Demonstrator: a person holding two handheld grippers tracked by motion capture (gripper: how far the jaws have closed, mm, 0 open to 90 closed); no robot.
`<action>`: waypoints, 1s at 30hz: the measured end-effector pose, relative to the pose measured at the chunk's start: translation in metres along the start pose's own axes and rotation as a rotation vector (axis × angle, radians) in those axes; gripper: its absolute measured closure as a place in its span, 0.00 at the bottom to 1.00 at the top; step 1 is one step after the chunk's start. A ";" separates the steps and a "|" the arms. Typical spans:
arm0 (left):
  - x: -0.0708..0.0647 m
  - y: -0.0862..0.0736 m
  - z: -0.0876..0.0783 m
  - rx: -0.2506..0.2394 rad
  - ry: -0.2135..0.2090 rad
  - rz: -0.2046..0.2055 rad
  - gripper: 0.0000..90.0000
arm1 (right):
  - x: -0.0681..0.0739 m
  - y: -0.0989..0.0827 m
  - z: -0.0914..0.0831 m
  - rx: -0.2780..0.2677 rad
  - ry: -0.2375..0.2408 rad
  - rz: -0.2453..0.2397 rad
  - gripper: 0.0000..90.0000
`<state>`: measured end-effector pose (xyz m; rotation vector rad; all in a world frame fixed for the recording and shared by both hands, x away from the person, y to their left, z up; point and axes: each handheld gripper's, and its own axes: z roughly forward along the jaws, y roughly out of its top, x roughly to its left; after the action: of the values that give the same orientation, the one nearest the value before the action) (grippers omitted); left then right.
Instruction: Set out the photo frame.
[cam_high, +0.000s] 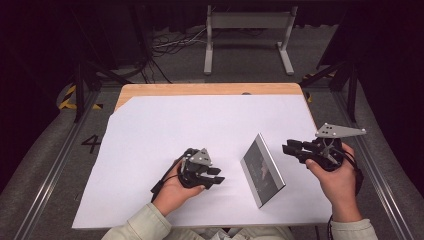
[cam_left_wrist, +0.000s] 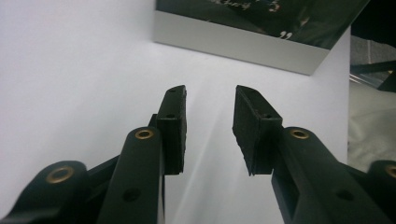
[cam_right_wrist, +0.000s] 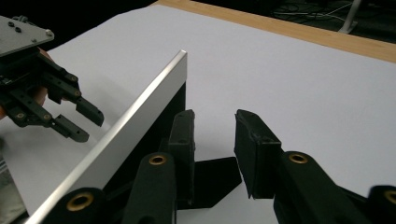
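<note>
A silver-edged picture frame (cam_high: 262, 170) with a dark picture stands tilted on the white sheet (cam_high: 165, 125), right of centre. My left gripper (cam_high: 218, 176) hovers just left of it, pointing right, jaws open and empty. In the left gripper view those jaws (cam_left_wrist: 210, 100) face the frame's silver border (cam_left_wrist: 243, 44) with a gap before it. My right gripper (cam_high: 287, 148) is held to the frame's upper right, pointing left, open. In the right gripper view its jaws (cam_right_wrist: 215, 123) sit behind the frame's back (cam_right_wrist: 135, 121), above its black prop stand (cam_right_wrist: 215, 179), touching nothing.
The white sheet covers most of a wooden table (cam_high: 210, 89). Beyond the table's far edge, a grey metal stand (cam_high: 247, 30) and loose cables (cam_high: 170, 45) lie on the floor. Rails run along both sides of the table.
</note>
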<state>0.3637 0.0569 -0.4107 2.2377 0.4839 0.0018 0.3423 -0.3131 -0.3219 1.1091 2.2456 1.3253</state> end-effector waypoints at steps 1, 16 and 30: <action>0.003 -0.002 -0.005 -0.005 0.010 -0.003 0.72 | 0.001 0.000 0.000 0.000 0.000 0.001 0.75; 0.032 -0.035 -0.048 -0.055 0.122 -0.088 0.67 | 0.008 0.005 -0.001 -0.002 0.025 0.044 0.67; 0.043 -0.044 -0.057 -0.073 0.158 -0.128 0.66 | 0.021 0.018 -0.003 0.002 0.039 0.069 0.64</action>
<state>0.3793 0.1392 -0.4122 2.1407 0.7015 0.1285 0.3355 -0.2944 -0.3024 1.1811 2.2558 1.3835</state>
